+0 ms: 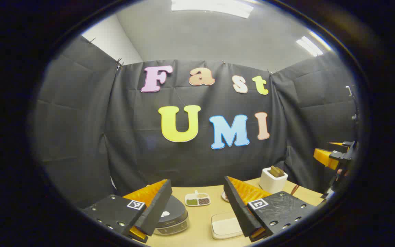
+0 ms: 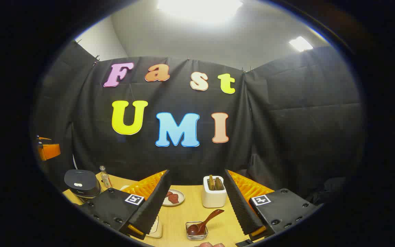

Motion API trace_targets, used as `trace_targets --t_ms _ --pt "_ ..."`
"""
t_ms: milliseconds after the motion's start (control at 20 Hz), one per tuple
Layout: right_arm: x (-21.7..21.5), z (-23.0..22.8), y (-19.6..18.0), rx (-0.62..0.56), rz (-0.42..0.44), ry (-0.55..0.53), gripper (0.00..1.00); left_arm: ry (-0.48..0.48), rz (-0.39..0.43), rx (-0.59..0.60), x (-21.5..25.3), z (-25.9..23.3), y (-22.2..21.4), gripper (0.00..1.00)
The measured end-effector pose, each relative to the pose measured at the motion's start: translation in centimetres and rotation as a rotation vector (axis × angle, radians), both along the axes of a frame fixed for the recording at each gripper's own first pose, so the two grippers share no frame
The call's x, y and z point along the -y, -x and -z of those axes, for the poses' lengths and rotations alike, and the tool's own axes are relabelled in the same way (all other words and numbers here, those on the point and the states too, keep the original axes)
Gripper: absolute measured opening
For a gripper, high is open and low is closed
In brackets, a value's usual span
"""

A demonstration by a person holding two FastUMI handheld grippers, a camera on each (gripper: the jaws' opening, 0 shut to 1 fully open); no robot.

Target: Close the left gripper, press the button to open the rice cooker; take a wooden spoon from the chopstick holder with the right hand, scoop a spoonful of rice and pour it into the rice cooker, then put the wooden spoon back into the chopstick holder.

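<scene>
The rice cooker (image 1: 171, 214) sits low in the left gripper view with its dark lid down, partly behind one of my left fingers. My left gripper (image 1: 197, 180) is open above the table and holds nothing. A shallow white tray of rice (image 1: 225, 225) lies right of the cooker. The white chopstick holder (image 2: 214, 195) stands just ahead of my open, empty right gripper (image 2: 196, 171), with brown wooden handles (image 2: 214, 183) sticking up from it. This holder (image 1: 273, 180) sits at the back right in the left gripper view. The cooker (image 2: 82, 182) is far left in the right gripper view.
A dark spoon rests in a small glass dish (image 2: 197, 229) in front of the holder. A plate with brown pieces (image 2: 174, 198), a small bottle (image 2: 105, 176) and a divided dish of grains (image 1: 197, 199) stand on the wooden table (image 1: 201, 219). The black cloth wall closes the back.
</scene>
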State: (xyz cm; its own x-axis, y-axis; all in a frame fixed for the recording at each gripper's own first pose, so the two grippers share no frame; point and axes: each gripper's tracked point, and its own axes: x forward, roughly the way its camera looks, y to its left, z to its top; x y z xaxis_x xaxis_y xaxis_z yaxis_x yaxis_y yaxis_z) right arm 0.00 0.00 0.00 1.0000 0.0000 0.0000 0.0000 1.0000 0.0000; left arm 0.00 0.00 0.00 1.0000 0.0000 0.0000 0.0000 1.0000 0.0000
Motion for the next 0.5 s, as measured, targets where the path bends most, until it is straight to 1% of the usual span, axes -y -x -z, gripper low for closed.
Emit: trace_targets --t_ms 100,150,250,300,500 --pt "-0.1 0.2 -0.1 -0.004 -0.005 0.0 0.98 -0.003 0.004 0.005 0.2 -0.1 0.1 0.93" --pt "0.0 0.2 -0.1 -0.005 -0.004 0.002 0.98 -0.008 0.0 0.005 0.2 0.0 0.1 0.92" --pt "0.3 0.6 0.0 -0.012 -0.004 -0.003 0.98 -0.017 -0.017 -0.001 -0.1 0.3 0.1 0.93" --pt "0.4 0.7 -0.1 -0.016 -0.006 -0.007 0.98 -0.016 -0.023 -0.008 0.1 0.5 0.3 0.92" --pt "1.9 1.2 -0.5 -0.03 -0.008 -0.005 0.98 -0.008 -0.032 -0.024 1.5 0.7 0.7 0.92"
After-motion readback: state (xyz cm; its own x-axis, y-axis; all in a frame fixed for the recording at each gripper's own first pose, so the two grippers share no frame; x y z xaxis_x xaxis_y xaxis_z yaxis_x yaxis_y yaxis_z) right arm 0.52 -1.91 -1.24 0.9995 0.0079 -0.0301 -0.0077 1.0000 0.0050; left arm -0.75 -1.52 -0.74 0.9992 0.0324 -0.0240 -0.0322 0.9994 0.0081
